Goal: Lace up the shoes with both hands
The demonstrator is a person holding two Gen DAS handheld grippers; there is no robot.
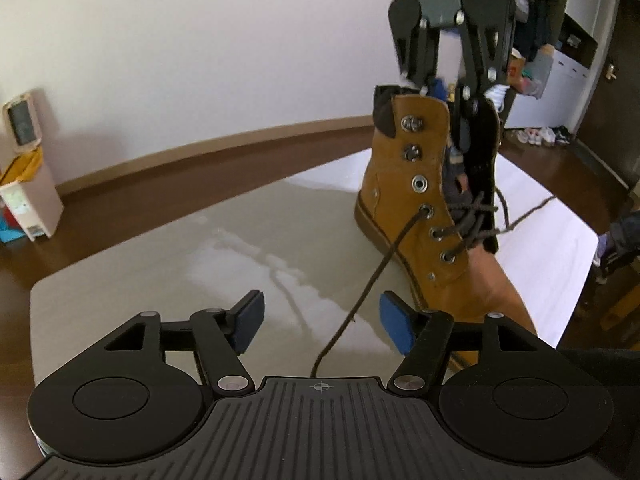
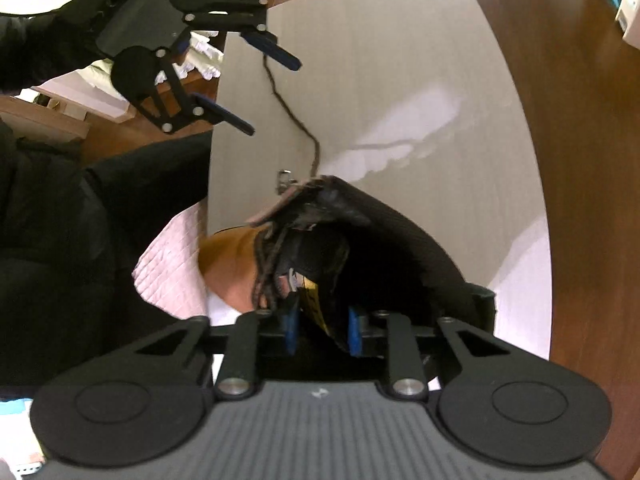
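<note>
A tan ankle boot (image 1: pixel 404 200) with a black tongue (image 1: pixel 486 160) stands upright on the grey table (image 1: pixel 160 248). Dark laces (image 1: pixel 472 220) cross its lower eyelets. One loose lace end (image 1: pixel 376 272) runs from a middle eyelet down between the fingers of my left gripper (image 1: pixel 322 318), which is open and holds nothing. My right gripper (image 2: pixel 322 330) comes down from above and is shut on the boot's tongue (image 2: pixel 320 300). In the right wrist view the left gripper (image 2: pixel 266 88) is open, with the lace end (image 2: pixel 296 120) lying by its upper finger.
A white cloth (image 1: pixel 540 240) lies under the boot at the table's right. A bin (image 1: pixel 24 168) stands on the wooden floor at the left. Shoes and boxes (image 1: pixel 540 80) sit by a door at the far right. A dark-clothed person (image 2: pixel 60 220) is close by.
</note>
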